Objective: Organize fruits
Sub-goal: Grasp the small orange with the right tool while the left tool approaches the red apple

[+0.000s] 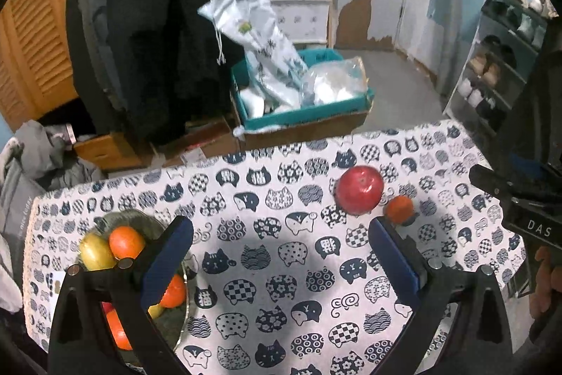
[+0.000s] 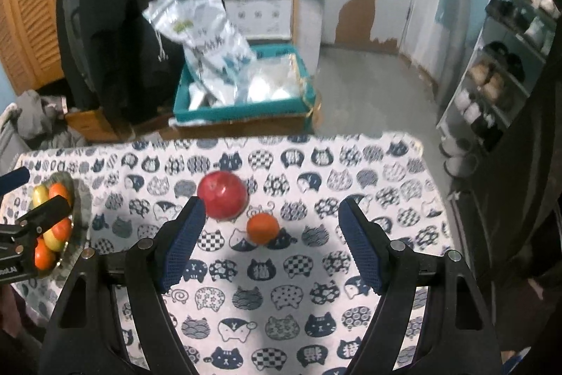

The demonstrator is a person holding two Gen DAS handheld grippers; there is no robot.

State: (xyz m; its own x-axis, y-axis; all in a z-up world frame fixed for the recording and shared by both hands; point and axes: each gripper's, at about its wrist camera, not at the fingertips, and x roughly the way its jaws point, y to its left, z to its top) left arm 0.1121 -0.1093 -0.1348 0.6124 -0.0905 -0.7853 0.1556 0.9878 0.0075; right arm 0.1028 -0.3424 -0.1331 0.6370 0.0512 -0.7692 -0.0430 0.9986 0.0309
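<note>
Red and round, the apple (image 2: 222, 195) sat on the cat-print tablecloth (image 2: 316, 297) in the centre of the right wrist view, with the small orange (image 2: 262, 227) just beside it at its lower right, the two close but whether touching was unclear. Both lay ahead of the right gripper (image 2: 272, 245), whose jaws stood wide apart and empty; the orange fell between the blue pads, the apple nearer the left pad. Neither fruit had a long axis to line up with. In the left wrist view the left gripper (image 1: 281, 255) also gaped empty, the same fruit off toward its right pad, while the bowl (image 1: 147, 220) of oranges and yellow fruit lay at lower left. Judged from this, the right hand was the nearer one
</note>
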